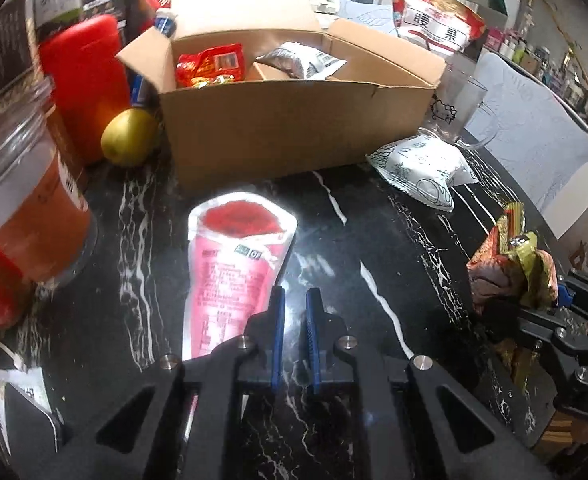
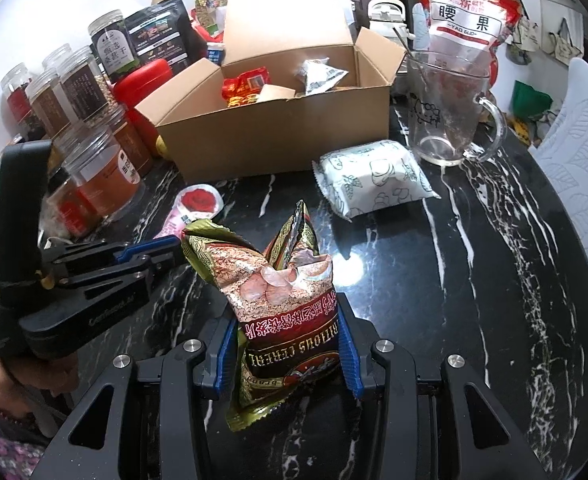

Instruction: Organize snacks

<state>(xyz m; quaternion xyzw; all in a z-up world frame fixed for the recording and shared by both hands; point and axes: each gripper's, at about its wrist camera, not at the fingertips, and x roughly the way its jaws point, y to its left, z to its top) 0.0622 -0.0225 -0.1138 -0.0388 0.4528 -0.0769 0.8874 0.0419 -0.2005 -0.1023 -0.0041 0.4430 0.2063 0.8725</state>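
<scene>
Black marble tabletop [image 2: 474,264]: our right gripper [image 2: 285,354] clamps the brown cereal bag [image 2: 281,300], cardboard box [image 2: 277,136] straight above; left gripper [image 1: 296,320] shut, empty.

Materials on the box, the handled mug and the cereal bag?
Box: plain brown corrugated cardboard, matte, creased flaps. Mug: clear glass, probably; see-through, glinting rim and handle. Cereal bag: glossy printed film, foil-like gold edges, crinkled, clamped in the right gripper.

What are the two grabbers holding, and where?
The right gripper holds the cereal packet by its lower half, one finger on each side. The left gripper is shut on nothing; the pink pouch lies beside it.
</scene>
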